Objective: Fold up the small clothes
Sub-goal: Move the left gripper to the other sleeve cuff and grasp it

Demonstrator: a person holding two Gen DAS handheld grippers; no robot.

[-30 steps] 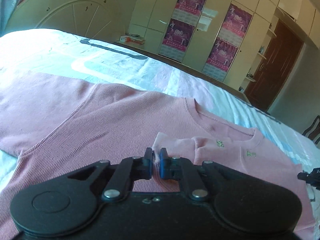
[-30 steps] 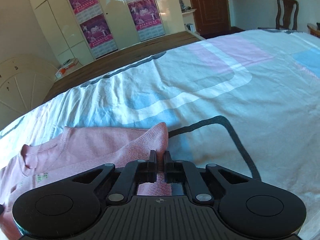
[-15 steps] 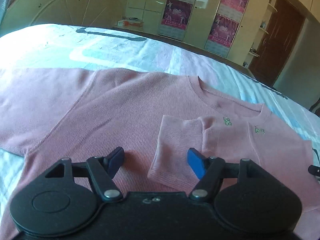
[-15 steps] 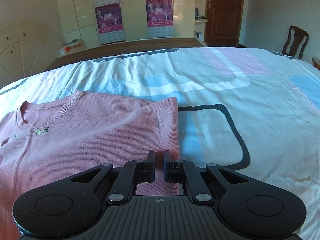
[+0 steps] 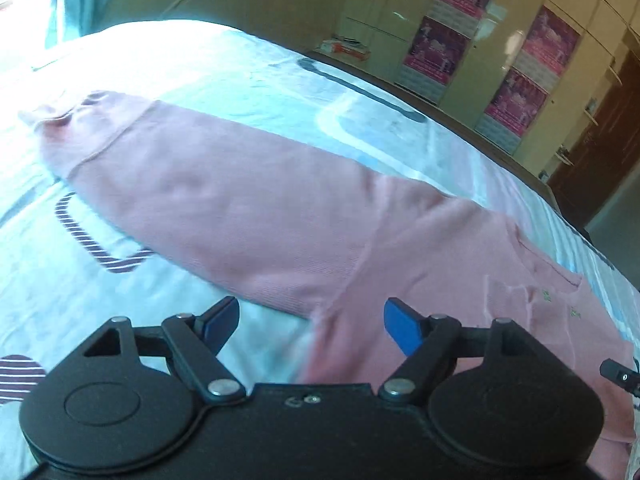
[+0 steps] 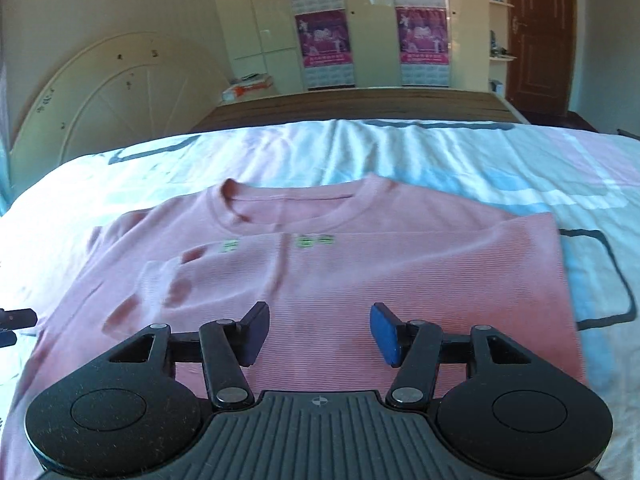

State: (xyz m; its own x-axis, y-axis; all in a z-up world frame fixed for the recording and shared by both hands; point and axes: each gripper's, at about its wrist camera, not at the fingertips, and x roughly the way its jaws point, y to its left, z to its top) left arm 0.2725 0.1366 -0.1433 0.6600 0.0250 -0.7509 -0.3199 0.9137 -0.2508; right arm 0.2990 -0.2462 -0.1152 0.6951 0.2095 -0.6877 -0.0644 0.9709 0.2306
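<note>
Both grippers, left (image 5: 310, 320) and right (image 6: 316, 332), are opening with nothing gripped above the bedsheet (image 6: 460, 160), where the pink sweater (image 6: 360, 280) is lying flat, collar pointing toward the wardrobe (image 6: 372, 24), green chest marks (image 6: 306, 242) too small to read.

Both wrist cameras are looking down, close over the bed (image 6: 460, 160): the left along the pink sweater's (image 5: 280, 216) outstretched sleeve, the right squarely at its chest, both sharing the postered wardrobe (image 6: 372, 20).
</note>
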